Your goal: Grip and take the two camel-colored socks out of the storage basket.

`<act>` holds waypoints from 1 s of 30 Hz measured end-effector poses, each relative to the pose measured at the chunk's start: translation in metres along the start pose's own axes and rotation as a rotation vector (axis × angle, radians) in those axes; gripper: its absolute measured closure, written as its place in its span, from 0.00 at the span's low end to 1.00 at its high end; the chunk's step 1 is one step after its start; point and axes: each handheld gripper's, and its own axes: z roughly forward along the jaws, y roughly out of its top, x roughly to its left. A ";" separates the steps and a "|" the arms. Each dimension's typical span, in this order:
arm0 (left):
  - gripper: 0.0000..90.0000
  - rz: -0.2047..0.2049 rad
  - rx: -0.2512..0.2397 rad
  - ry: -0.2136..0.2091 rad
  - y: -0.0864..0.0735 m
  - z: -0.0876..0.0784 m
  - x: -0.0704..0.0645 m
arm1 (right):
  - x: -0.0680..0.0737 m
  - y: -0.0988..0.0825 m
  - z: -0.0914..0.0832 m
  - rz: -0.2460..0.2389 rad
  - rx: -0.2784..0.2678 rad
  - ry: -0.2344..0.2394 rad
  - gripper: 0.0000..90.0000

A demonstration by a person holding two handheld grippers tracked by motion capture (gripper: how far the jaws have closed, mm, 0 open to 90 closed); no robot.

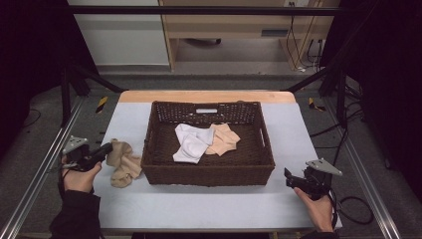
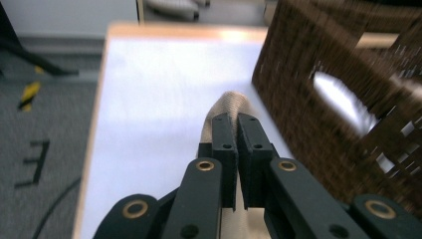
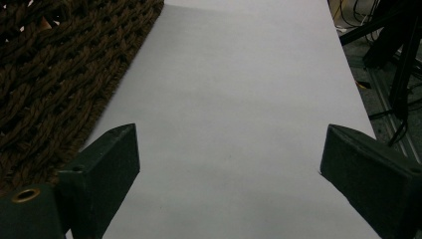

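A pale grey table (image 1: 209, 204) stands in a dim, cable-strewn room with a dark wicker basket (image 1: 208, 174) at its middle, a white cloth (image 1: 190, 144) and a peach one (image 1: 223, 139) already dropped inside. Just left of the basket, the left gripper (image 1: 104, 149) has its jaws pinched together on the tan sock (image 1: 122, 162), probably to lift it in. The right gripper (image 1: 288, 175) waits near the basket's right front corner, jaws wide apart and holding nothing.

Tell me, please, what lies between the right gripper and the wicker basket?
Nothing: in the high view, only bare table separates the open right gripper from the wicker basket. The right gripper view shows the same.
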 end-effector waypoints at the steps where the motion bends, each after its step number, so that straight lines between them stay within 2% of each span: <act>1: 0.96 0.007 0.016 0.002 -0.002 0.003 0.000 | 0.000 0.000 0.000 -0.006 0.000 -0.001 0.10; 4: 0.93 0.040 0.047 0.010 -0.007 0.010 -0.002 | 0.001 0.000 0.001 -0.003 0.005 -0.001 0.10; 8: 0.77 0.071 0.041 0.027 -0.011 0.012 -0.003 | 0.002 -0.001 0.002 -0.013 0.009 0.000 0.10; 9: 0.75 0.072 0.031 0.030 -0.012 0.012 -0.003 | 0.002 -0.001 0.002 -0.013 0.009 0.000 0.10; 13: 0.51 0.077 -0.016 0.023 -0.014 0.008 -0.003 | 0.002 -0.001 0.001 -0.010 0.007 0.002 0.10; 16: 0.42 0.076 -0.035 0.020 -0.016 0.001 -0.003 | 0.002 -0.001 0.000 -0.006 0.006 0.002 0.10; 22: 0.32 0.089 -0.056 0.012 -0.024 -0.013 -0.001 | 0.001 -0.001 -0.001 -0.003 0.003 0.001 0.09; 26: 0.29 0.086 -0.066 0.014 -0.032 -0.022 0.001 | 0.001 -0.001 -0.001 0.001 0.000 0.002 0.09; 30: 0.28 0.082 -0.049 0.019 -0.040 -0.026 0.003 | 0.001 -0.001 -0.003 0.007 -0.002 0.003 0.09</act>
